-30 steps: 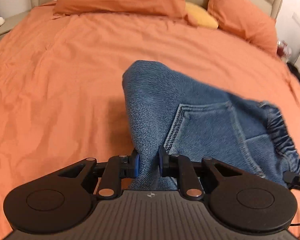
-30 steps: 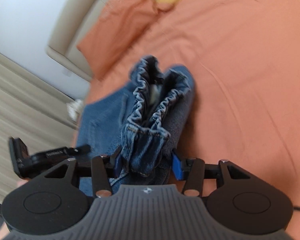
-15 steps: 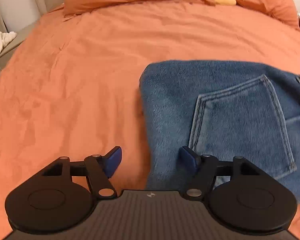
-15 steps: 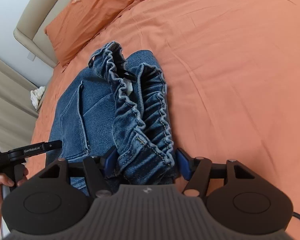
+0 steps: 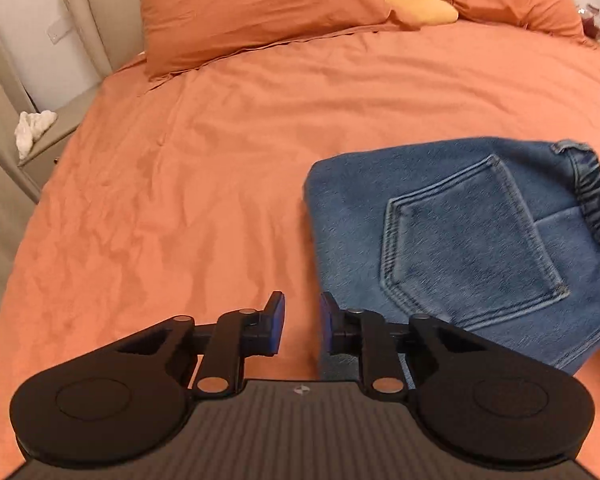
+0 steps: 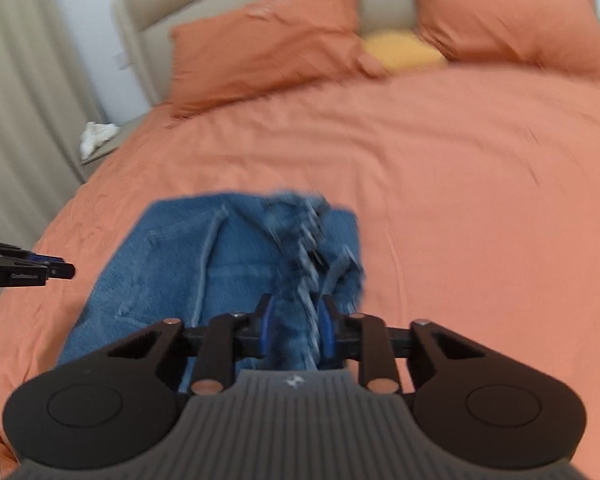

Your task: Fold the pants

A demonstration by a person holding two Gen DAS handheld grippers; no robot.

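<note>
Step in hand, as judged: end of the fold, release and withdrawal.

- Jeans [image 5: 440, 216] were noted as a compact folded bundle lying flat on the orange bedcover [image 5: 180, 200], in the near right part of the bed as seen in the left wrist view. The back pocket [image 5: 468, 236] was turned up, and the elastic waistband [image 5: 596, 200] was gathered at the right edge. The pillows [image 5: 260, 12] lay well apart, at the headboard.
- Left gripper [image 5: 302, 320]: its fingers [image 5: 277, 320] had just been closing and were drawn near together with a narrow gap left. Nothing was caught between them; only bedcover showed through the gap. It was held just beside the left edge of the bundle, with no contact seen.
- Right gripper [image 6: 296, 328]: its fingers [image 6: 265, 328] had likewise just been closing and stood close together. Blurred denim of the waistband was seen in the gap. Whether it was pinched or merely lay behind the gap could not be told, as the view was smeared by motion.

Judgement: the fold appeared largely done, though the waistband edge looked ruffled rather than flat.

Next move, as judged: if cloth was caught on the right, it would need to be let go low, so the top layer is not dragged open. The waistband could then be pressed flat and the edges squared.
</note>
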